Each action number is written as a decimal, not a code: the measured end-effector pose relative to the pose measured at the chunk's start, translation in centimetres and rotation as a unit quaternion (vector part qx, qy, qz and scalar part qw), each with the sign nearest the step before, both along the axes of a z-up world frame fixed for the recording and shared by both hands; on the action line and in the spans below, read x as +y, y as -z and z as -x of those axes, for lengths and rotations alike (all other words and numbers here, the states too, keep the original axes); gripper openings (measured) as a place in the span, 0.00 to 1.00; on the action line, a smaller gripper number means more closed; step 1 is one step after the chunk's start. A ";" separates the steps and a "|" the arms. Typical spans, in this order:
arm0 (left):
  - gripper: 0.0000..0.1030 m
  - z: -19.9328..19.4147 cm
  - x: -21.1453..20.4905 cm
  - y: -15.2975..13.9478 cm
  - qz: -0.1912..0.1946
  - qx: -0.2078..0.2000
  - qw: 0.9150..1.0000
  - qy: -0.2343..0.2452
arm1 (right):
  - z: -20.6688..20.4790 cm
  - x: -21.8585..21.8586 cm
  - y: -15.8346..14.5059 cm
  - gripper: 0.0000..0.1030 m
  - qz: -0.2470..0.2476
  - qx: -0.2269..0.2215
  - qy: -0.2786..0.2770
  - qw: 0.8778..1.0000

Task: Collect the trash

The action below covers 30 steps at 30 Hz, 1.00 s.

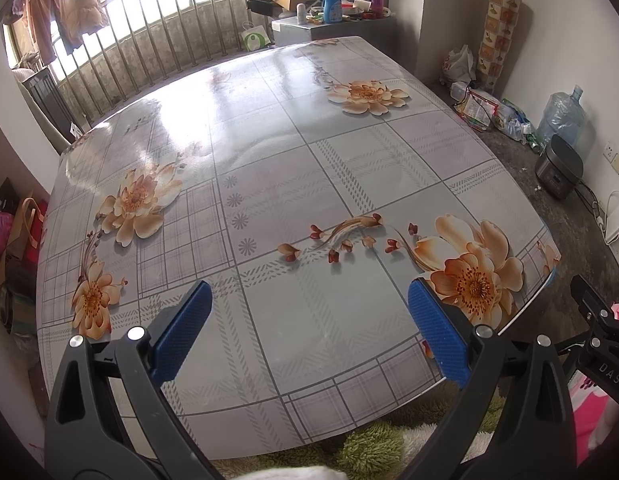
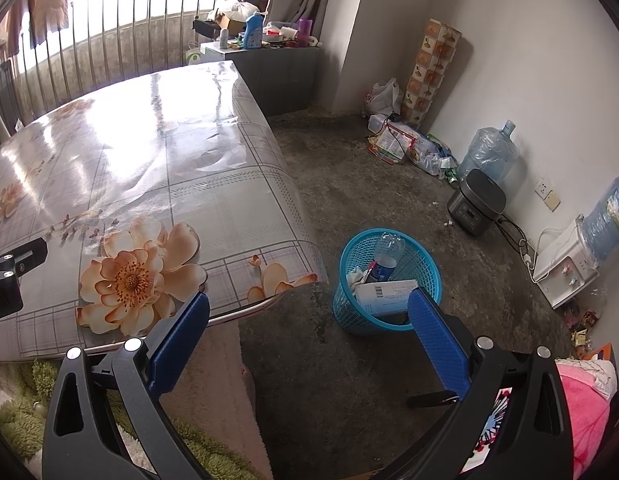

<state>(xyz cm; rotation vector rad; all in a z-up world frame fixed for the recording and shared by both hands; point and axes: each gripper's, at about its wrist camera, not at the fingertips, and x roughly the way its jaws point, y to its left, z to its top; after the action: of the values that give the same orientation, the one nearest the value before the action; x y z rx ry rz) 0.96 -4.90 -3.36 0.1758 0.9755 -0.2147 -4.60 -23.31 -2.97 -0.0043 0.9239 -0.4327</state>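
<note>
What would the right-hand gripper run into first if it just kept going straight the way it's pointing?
Probably the bare concrete floor, just short of the blue mesh basket. The right gripper is open and empty, angled down past the table's corner. Depth is hard to judge through the fisheye, so the basket's near rim is possible too.
</note>
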 end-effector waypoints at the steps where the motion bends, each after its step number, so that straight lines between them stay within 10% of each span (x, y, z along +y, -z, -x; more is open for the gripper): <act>1: 0.92 0.0 0.0 0.0 0.000 0.000 1.000 0.000 | 0.0 0.0 0.0 0.94 0.000 0.000 0.000 1.000; 30: 0.92 0.1 0.0 0.0 -0.001 0.001 1.000 0.000 | -0.3 0.4 -0.1 0.94 -0.001 0.000 -0.002 1.000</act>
<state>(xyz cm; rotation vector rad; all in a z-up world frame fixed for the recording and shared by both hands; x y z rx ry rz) 0.90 -4.92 -3.39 0.1765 0.9769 -0.2139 -4.25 -22.91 -2.86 -0.0035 0.9233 -0.4286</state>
